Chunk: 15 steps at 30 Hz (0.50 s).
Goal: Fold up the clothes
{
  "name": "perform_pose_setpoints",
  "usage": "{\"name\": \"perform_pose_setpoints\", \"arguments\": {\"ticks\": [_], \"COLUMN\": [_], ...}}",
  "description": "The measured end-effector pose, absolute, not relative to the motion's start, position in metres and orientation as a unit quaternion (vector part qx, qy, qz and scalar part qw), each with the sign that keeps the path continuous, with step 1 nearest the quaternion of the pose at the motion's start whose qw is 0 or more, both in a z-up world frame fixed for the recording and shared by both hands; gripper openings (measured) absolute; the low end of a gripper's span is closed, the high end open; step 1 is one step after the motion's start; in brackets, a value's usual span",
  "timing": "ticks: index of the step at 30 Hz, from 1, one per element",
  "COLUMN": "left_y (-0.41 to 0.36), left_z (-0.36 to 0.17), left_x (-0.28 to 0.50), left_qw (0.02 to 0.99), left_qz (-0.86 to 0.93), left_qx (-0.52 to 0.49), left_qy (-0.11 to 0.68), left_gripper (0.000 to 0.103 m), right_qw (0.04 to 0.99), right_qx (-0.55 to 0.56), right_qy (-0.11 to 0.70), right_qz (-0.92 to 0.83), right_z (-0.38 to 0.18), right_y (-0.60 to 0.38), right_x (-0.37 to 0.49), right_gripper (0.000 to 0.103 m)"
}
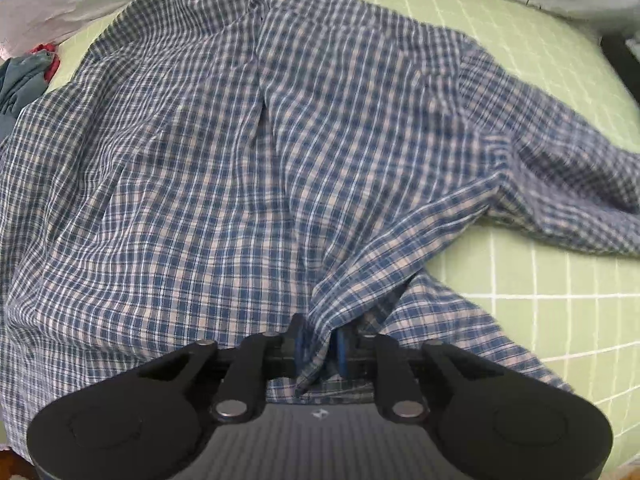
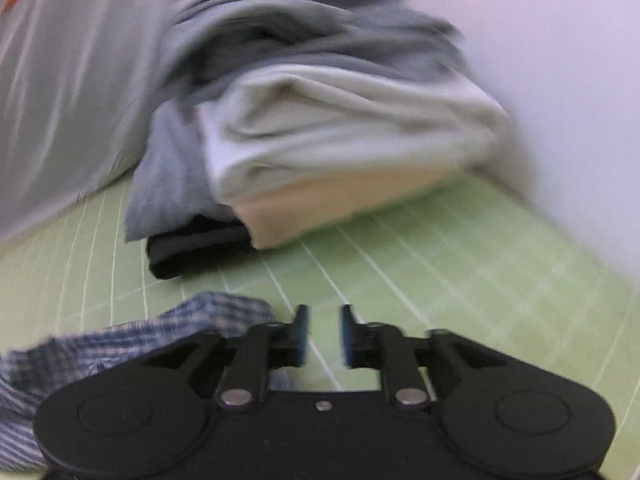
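A blue and white checked shirt (image 1: 240, 160) lies spread over the green grid mat (image 1: 540, 320), one sleeve trailing off to the right. My left gripper (image 1: 320, 344) points down at the shirt's near edge. A raised fold of the fabric stands between its blue pads; a thin dark gap shows at the right pad, so the jaws look slack around it. In the right wrist view, which is blurred, my right gripper (image 2: 323, 336) hovers over bare mat (image 2: 460, 260). It is open with nothing between its fingers. A bunched part of the shirt (image 2: 120, 344) lies just left of it.
A stack of folded clothes (image 2: 340, 140), grey, white, cream and black, sits on the mat ahead of the right gripper against a pale wall. Teal and red garments (image 1: 20, 80) lie crumpled at the mat's left edge. White fabric (image 1: 60, 0) lies at the top left.
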<state>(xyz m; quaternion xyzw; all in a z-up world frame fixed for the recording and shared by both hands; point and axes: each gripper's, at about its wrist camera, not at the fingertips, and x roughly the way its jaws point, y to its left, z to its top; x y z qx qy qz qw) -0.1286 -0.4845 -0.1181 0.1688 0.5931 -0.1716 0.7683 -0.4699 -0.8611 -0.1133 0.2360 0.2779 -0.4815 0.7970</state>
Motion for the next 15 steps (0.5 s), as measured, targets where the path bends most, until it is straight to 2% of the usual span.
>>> {"name": "perform_pose_setpoints", "arguments": {"ticks": [1, 3, 6, 8, 13, 15], "left_y": [-0.484, -0.491, -0.498, -0.502, -0.515, -0.516], "left_z": [-0.117, -0.119, -0.118, -0.114, -0.112, -0.111], "left_x": [-0.129, -0.134, -0.148, -0.153, -0.152, -0.152], "left_qw": [0.769, 0.771, 0.771, 0.77, 0.772, 0.773], "left_qz": [-0.173, -0.17, -0.168, -0.171, -0.18, -0.181], "left_qx": [0.16, 0.151, 0.155, 0.158, 0.17, 0.169], "left_qy": [0.594, 0.595, 0.595, 0.594, 0.586, 0.584], "left_gripper": [0.025, 0.029, 0.031, 0.031, 0.037, 0.04], "right_qw": [0.794, 0.792, 0.798, 0.807, 0.829, 0.835], "right_qx": [0.255, 0.272, 0.306, 0.321, 0.305, 0.313], "right_qy": [0.269, 0.265, 0.254, 0.251, 0.271, 0.261], "right_qz": [-0.481, -0.479, -0.453, -0.427, -0.382, -0.37], "right_z": [-0.115, -0.119, -0.128, -0.132, -0.136, -0.135], "right_y": [-0.86, -0.852, -0.84, -0.833, -0.821, -0.819], "right_x": [-0.477, -0.488, -0.498, -0.494, -0.462, -0.45], "right_gripper": [0.035, 0.036, 0.038, 0.046, 0.048, 0.054]}}
